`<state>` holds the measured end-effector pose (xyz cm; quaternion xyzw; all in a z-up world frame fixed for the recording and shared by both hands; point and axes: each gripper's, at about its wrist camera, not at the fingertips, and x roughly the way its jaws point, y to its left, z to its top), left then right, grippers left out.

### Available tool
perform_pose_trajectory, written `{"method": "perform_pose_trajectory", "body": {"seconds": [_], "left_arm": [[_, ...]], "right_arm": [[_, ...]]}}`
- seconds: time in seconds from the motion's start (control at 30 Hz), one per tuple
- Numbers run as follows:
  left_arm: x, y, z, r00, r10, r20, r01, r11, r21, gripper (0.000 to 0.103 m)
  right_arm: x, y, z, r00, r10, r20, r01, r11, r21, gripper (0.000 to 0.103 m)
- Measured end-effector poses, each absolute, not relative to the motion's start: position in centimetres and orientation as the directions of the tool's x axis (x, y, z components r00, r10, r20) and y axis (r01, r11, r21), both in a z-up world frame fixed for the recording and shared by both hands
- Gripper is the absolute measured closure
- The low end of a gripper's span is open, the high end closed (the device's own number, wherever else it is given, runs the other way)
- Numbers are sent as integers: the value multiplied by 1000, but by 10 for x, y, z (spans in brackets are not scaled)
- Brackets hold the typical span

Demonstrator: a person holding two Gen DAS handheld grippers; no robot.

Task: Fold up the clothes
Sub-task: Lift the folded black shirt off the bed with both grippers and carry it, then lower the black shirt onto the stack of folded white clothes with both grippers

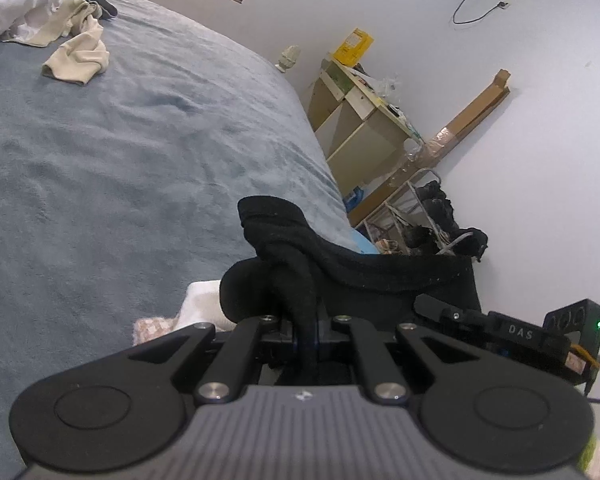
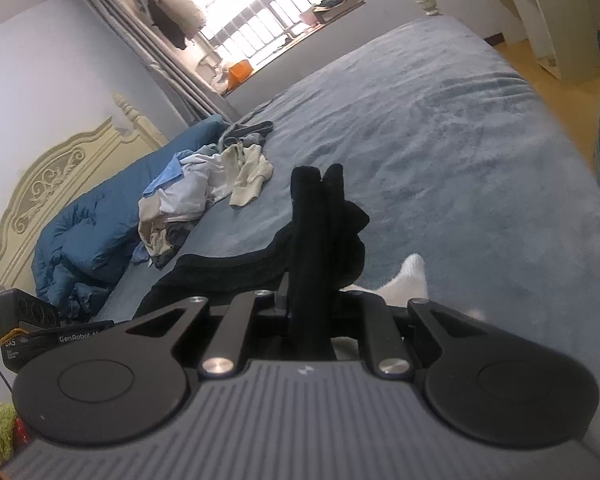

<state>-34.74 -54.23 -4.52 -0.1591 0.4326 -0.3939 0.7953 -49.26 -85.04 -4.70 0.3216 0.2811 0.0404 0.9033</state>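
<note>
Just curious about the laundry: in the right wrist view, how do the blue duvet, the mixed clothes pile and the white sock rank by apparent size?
Largest to smallest as they look:
1. Blue duvet
2. Mixed clothes pile
3. White sock, partly hidden and nearer the camera, so unsure.

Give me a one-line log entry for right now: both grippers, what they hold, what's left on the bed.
left gripper: shut on black garment | right gripper: shut on black garment | unfolded clothes pile: on bed near headboard | fold: not yet done
</note>
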Motion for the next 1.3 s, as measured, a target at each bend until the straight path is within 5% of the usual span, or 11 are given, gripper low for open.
{"method": "perform_pose_trajectory", "body": {"seconds": [0.13, 0.2, 0.3, 0.37, 0.43, 0.57, 0.8, 1.0, 1.1, 1.3], "left_arm": [[-345, -545, -60, 305, -744, -595, 470, 661, -585, 96], [-341, -546, -67, 295, -735, -611, 458, 670, -585, 85], [-330, -541, -71, 289, -723, -627, 416, 685, -598, 56], [-322, -535, -71, 307, -711, -633, 386, 701, -600, 54], [-314, -528, -68, 338, -689, -641, 357, 724, -590, 54], [-316, -512, -37, 381, -663, -645, 362, 748, -556, 55], [-411, -526, 28, 155, -725, -671, 722, 546, -424, 59], [-494, -544, -8, 84, -613, -786, 889, 402, -219, 61], [-495, -540, -26, 66, -600, -797, 883, 408, -233, 61], [-487, -538, -17, 47, -568, -821, 888, 401, -227, 59]], "right_arm": [[-483, -855, -58, 821, 267, -504, 120, 783, 610, 92], [-481, -859, -67, 808, 273, -521, 145, 766, 627, 90], [-485, -873, -75, 814, 258, -520, 203, 712, 672, 71], [-497, -887, -76, 841, 219, -494, 246, 659, 711, 52], [-514, -903, -74, 865, 156, -477, 296, 609, 735, 48], [-561, -915, -45, 879, 55, -474, 348, 607, 715, 50], [-628, -814, 55, 792, 105, -601, 131, 933, 336, 59], [-618, -748, 16, 632, 180, -753, -17, 975, 220, 76], [-636, -744, -21, 521, 126, -844, 26, 986, 163, 81], [-659, -753, 12, 547, 99, -831, 121, 973, 195, 83]]}}
